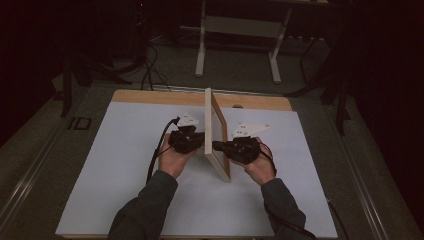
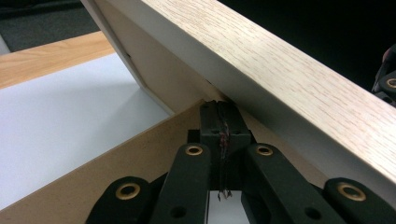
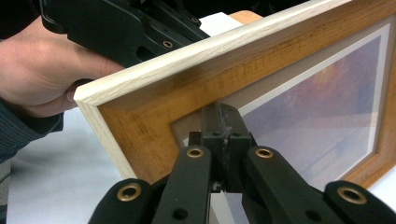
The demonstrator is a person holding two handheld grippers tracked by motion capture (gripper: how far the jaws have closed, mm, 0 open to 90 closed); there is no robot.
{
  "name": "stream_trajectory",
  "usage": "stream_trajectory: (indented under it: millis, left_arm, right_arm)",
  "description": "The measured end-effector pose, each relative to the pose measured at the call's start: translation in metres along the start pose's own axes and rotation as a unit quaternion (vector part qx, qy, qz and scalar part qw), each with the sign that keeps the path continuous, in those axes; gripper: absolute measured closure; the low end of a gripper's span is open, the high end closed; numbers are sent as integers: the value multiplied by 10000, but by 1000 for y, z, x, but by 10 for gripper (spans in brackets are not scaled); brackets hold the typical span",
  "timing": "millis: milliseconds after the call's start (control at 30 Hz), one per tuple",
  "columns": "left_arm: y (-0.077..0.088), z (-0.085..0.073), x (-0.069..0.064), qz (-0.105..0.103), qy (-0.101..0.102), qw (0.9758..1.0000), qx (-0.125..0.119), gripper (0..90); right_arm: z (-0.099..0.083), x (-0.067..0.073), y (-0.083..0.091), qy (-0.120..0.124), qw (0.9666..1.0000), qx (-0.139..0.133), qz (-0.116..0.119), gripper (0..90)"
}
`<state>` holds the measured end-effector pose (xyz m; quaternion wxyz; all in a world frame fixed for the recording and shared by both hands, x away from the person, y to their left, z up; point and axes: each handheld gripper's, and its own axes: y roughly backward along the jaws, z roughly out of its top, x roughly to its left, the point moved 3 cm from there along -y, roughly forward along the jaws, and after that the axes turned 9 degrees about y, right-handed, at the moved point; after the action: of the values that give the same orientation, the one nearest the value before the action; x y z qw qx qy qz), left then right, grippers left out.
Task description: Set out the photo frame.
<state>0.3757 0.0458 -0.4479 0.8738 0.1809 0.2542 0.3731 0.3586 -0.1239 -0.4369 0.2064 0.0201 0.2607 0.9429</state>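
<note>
Right now, a wooden picture frame (image 1: 216,131) stands on edge in the middle of the counter (image 1: 125,165), upright on the white sheet that covers most of the top, with a strip of bare wood (image 1: 150,97) showing along the far side. From the high view the frame runs away from the person, its thin pale edge facing the camera.

On one side, the left hand-held gripper (image 1: 199,140) comes in against the back of the frame. Its own view looks along two black jaws pressed together, tips (image 2: 219,116) up against the brown backing board right where it meets the pale outer rim. Nothing sits between those jaws; they simply butt against the back.

On the other side, the right hand-held gripper (image 1: 218,146) meets the front of the frame. Its jaws are pressed together too, and in the right gripper view the tips (image 3: 223,119) rest on the front face near the lower corner, at the line where the darker inner wood meets the mat around the picture. The picture (image 3: 322,116) itself shows a hazy purple and orange scene.

That same view catches the person's left hand (image 3: 42,70) beyond the frame's top edge, wrapped around the other gripper. So the frame is held upright between the two closed tips, one at the back, one at the front, both hands low near the counter
</note>
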Motion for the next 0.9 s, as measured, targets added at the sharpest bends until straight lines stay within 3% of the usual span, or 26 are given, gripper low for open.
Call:
stream_trajectory:
  millis: [500, 767, 900]
  left_arm:
    - [3, -1, 10, -233, -149, 9996, -4, 900]
    - [7, -1, 19, -433, -199, 9988, 98, 900]
    - [10, -2, 24, -645, -171, 9976, 180, 900]
  right_arm:
    - [4, 3, -8, -14, 10000, 2, 39, 900]
    - [7, 7, -15, 7, 10000, -1, 77, 899]
    - [10, 10, -18, 68, 9999, 14, 88, 899]
